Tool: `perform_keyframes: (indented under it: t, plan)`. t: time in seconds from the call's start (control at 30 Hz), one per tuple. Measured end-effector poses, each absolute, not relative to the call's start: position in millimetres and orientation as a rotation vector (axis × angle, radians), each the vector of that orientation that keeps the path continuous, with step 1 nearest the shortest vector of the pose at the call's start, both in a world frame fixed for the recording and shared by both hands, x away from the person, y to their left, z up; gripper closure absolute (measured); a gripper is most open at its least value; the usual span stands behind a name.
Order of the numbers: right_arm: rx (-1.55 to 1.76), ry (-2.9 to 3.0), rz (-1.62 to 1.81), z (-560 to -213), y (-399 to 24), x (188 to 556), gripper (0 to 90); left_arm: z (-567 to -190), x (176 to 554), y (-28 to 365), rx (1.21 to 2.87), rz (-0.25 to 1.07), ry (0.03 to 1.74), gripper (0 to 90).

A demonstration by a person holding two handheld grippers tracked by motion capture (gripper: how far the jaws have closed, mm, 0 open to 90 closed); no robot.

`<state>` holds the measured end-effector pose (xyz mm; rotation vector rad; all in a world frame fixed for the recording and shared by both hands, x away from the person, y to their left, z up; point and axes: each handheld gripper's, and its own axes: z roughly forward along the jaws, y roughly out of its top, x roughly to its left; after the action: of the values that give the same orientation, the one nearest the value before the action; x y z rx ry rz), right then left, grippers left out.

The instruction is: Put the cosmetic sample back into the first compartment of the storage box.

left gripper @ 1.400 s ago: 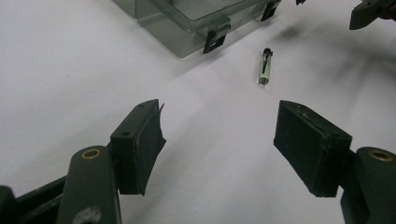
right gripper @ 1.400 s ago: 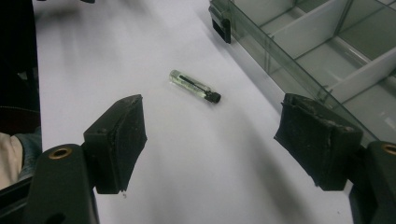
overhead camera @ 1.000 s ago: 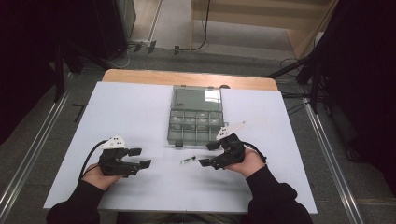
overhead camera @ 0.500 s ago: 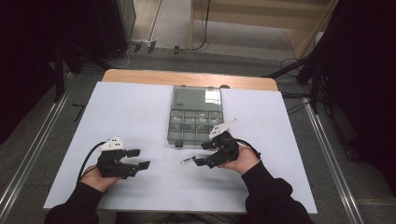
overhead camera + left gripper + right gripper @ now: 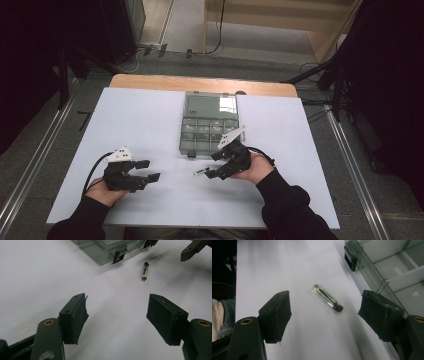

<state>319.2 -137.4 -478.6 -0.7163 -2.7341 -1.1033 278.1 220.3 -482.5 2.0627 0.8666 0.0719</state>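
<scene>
Vial [image 5: 327, 298] — between open right tongs [image 5: 325, 315]

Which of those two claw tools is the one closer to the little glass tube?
The right gripper: the small glass vial lies on the white table just before its open jaws. The left gripper rests farther off, also open.

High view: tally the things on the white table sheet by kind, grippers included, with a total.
Clear plastic compartment box with its lid open: 1
Small clear glass vial with a black cap: 1
Black two-jaw grippers, left and right, both open: 2
Total: 4
</scene>
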Motion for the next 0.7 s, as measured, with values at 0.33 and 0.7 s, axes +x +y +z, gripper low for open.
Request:
perform_keyframes:
  t: [0.33,0.7]
  plan:
    - [-0.618,-2.779,-1.053,-478,-127,326,27.0,-483,278,220,2.064,0.075,0.867,32.2]
    - [-0.500,-2.815,-1.003,-481,-118,333,28.4,-483,279,220,2.067,0.079,0.870,32.2]
